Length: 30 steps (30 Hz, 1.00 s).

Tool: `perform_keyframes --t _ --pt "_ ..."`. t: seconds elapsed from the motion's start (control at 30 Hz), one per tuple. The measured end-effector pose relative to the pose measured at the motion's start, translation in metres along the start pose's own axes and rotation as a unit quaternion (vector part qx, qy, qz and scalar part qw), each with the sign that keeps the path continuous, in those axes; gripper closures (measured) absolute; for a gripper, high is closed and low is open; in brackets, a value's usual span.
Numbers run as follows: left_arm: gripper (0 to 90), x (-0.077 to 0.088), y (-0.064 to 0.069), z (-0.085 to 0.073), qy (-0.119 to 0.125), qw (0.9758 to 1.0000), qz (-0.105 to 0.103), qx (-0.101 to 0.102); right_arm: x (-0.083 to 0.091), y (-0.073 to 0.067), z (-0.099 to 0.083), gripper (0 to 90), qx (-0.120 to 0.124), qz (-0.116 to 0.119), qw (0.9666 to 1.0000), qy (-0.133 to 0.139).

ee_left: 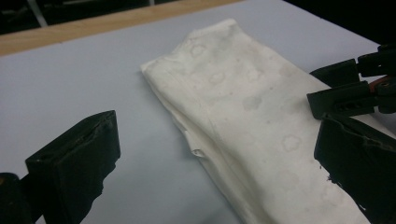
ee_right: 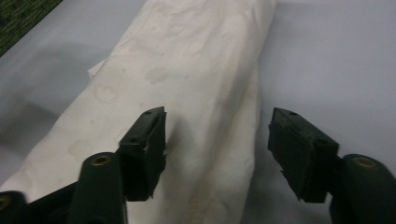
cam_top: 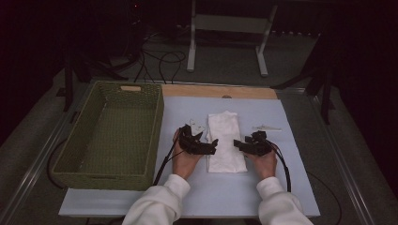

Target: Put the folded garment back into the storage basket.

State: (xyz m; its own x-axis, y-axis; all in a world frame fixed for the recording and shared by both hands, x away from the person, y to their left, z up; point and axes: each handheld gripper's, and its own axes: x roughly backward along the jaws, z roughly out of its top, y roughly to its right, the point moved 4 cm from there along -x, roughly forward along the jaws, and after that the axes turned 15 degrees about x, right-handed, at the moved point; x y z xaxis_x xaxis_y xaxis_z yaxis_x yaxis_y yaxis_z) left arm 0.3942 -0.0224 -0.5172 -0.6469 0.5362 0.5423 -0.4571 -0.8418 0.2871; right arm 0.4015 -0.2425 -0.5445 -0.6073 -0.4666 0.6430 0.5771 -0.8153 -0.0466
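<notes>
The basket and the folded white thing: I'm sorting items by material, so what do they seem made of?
The basket looks like woven fibre or wicker, matte olive green, going by its ribbed weave. The folded white cloth looks like soft matte fabric, perhaps cotton, with creased layered edges and faint stains.

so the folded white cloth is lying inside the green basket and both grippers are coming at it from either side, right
Not quite. The folded white cloth lies on the pale blue mat, to the right of the green basket, not inside it; the high view shows this. The rest holds: the left gripper and the right gripper flank it from either side.
</notes>
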Motion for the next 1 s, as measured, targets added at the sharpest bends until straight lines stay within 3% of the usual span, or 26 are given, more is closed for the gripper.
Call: perform_keyframes --t 0.23,0.37,0.5,0.77,0.87,1.0 --pt "5.3 -0.021 0.002 -0.008 -0.056 0.9981 -0.008 0.022 -0.004 -0.003 -0.003 54.4 -0.001 0.008 0.9999 -0.015" --pt "9.3 -0.030 0.002 -0.014 -0.081 0.9964 0.000 0.026 -0.004 -0.003 -0.004 56.9 -0.006 0.009 0.9997 -0.020" --pt "12.1 -0.035 -0.001 -0.018 -0.089 0.9954 0.011 0.032 -0.004 -0.002 -0.005 54.7 -0.012 0.004 0.9997 -0.019" --pt "15.4 -0.039 -0.002 -0.020 -0.105 0.9939 0.012 0.033 -0.005 -0.002 -0.004 43.7 -0.020 -0.013 0.9995 -0.021" --pt "18.7 -0.040 0.001 -0.020 -0.106 0.9938 0.001 0.032 -0.005 -0.003 -0.004 52.2 -0.019 0.001 0.9996 -0.021" --pt "27.2 -0.041 0.004 -0.020 -0.105 0.9939 0.000 0.033 -0.005 -0.005 -0.004 60.0 -0.018 0.004 0.9996 -0.023"
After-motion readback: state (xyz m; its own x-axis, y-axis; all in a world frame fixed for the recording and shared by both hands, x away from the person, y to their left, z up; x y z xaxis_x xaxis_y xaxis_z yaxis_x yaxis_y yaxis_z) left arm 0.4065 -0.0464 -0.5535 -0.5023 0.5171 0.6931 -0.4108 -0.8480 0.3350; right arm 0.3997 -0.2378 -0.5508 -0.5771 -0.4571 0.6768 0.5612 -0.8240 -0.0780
